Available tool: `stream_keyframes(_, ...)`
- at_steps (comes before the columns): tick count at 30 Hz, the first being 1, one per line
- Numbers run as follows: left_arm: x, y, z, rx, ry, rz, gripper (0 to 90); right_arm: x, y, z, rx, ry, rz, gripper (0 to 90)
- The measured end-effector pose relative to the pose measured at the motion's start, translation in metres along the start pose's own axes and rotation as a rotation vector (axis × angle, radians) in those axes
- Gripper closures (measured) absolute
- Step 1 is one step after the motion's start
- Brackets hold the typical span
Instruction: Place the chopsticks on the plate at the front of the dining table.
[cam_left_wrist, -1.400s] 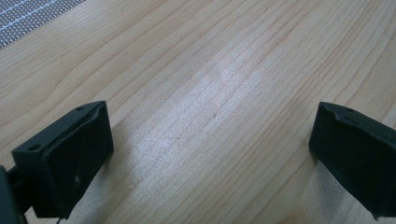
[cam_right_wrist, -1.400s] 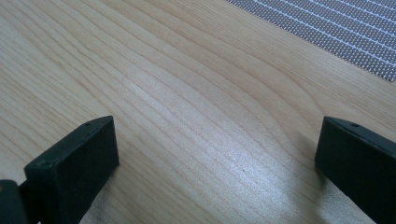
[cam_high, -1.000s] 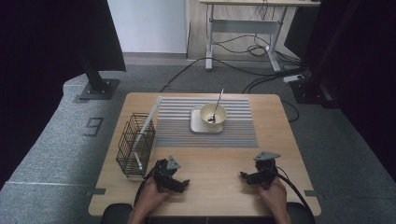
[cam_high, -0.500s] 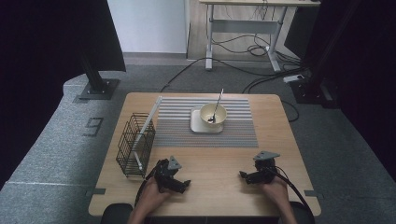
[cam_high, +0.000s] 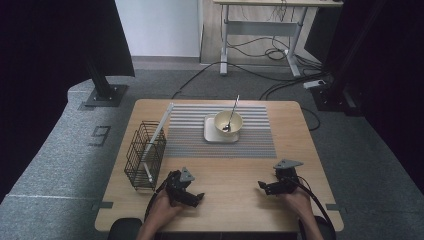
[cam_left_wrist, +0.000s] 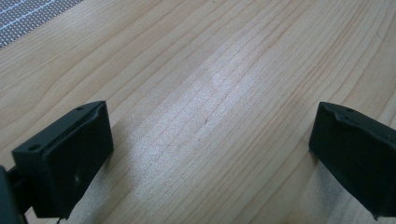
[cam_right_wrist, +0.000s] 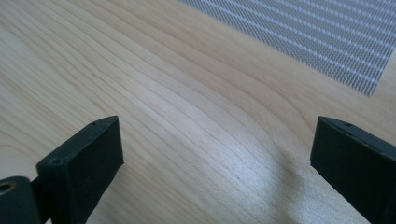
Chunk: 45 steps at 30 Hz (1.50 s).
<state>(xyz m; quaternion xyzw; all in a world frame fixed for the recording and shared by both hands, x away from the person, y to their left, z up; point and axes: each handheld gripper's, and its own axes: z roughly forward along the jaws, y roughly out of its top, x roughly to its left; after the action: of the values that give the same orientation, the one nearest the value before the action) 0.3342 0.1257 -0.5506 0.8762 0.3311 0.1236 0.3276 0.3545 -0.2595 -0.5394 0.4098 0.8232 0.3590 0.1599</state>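
wooden table (cam_high: 225, 172) in the high view carries a grey striped mat (cam_high: 220, 131) as its landmark: on the mat sits a white square plate (cam_high: 211, 134) with a cream bowl (cam_high: 228, 122) on it, and a spoon (cam_high: 231, 114) leans in the bowl with its handle pointing away from the person. a black wire basket (cam_high: 145, 155) stands just beside the mat's left edge, with a white stick (cam_high: 160, 131) slanting out of it. nearer the person than the mat, the left gripper (cam_high: 192, 197) and right gripper (cam_high: 263, 186) rest well apart over bare wood, each in a hand. in the left gripper view (cam_left_wrist: 210, 154) the jaws stand spread wide over bare wood, holding nothing, a corner of the mat at top left. in the right gripper view (cam_right_wrist: 215, 158) the jaws are likewise spread and empty, the mat at top right
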Motion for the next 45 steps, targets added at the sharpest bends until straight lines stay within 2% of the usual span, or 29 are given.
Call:
stream_keyframes(4, 0.0, 0.0, 0.0, 0.0, 0.0, 0.0, 0.0, 0.005, 0.009, -0.009, 0.008, 0.031, -0.01, 0.8)
stream_keyframes(9, 0.0, 0.0, 0.0, 0.0, 0.0, 0.0, 0.0, 0.011, 0.02, -0.019, -0.025, 0.055, -0.018, 0.0)
stream_keyframes(15, 0.0, 0.0, 0.0, -0.002, 0.0, 0.0, 0.0, 0.017, 0.031, -0.025, -0.056, 0.069, -0.031, 0.0)
stream_keyframes(26, 0.0, 0.0, 0.0, -0.004, -0.001, -0.004, 0.0, 0.035, 0.062, -0.032, -0.105, 0.145, -0.065, 0.0)
stream_keyframes(36, 0.0, 0.0, 0.0, -0.004, -0.001, -0.004, 0.0, 0.046, 0.083, -0.034, -0.104, 0.168, -0.103, 0.0)
stream_keyframes(39, 0.0, 0.0, 0.0, -0.002, -0.002, -0.004, 0.0, 0.05, 0.091, -0.035, -0.108, 0.171, -0.129, 0.0)
stream_keyframes(45, 0.0, 0.0, 0.0, -0.002, -0.002, -0.004, 0.0, 0.058, 0.106, -0.037, -0.097, 0.19, -0.137, 0.0)
